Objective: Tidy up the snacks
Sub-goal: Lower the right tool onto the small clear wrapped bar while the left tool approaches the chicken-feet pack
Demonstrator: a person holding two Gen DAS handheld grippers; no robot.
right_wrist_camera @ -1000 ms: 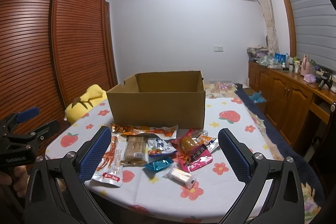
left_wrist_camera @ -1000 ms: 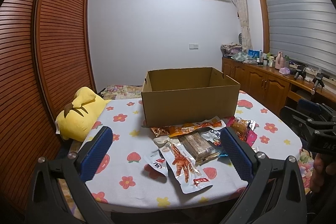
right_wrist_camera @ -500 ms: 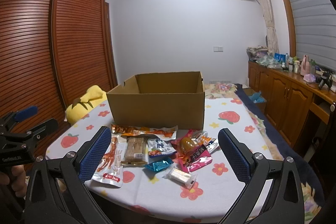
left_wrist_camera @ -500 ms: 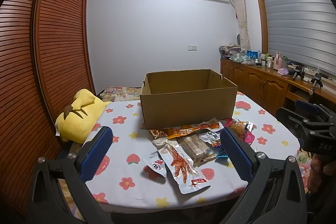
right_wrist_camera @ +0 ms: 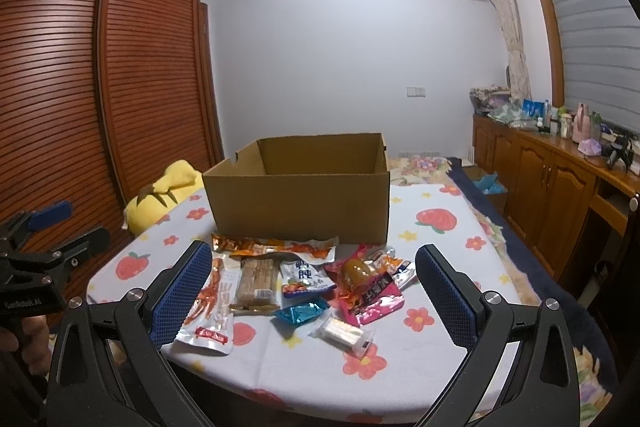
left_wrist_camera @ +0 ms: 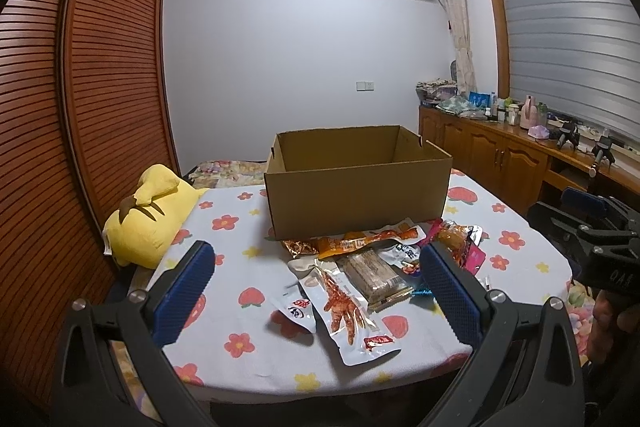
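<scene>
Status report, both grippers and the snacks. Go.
Left gripper open, nothing held. Right gripper open, nothing held. Snack packets loose on the table, in front of the cardboard box. Nothing blocking.

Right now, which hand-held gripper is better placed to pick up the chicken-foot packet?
Left, probably. The chicken-foot packet lies centred between the left hand-held gripper's open fingers. In the right wrist view it sits at the left edge of the right hand-held gripper, partly behind a finger.

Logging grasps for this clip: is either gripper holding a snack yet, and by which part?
Nothing is held. The left gripper and right gripper hover open above the snack packets.
</scene>
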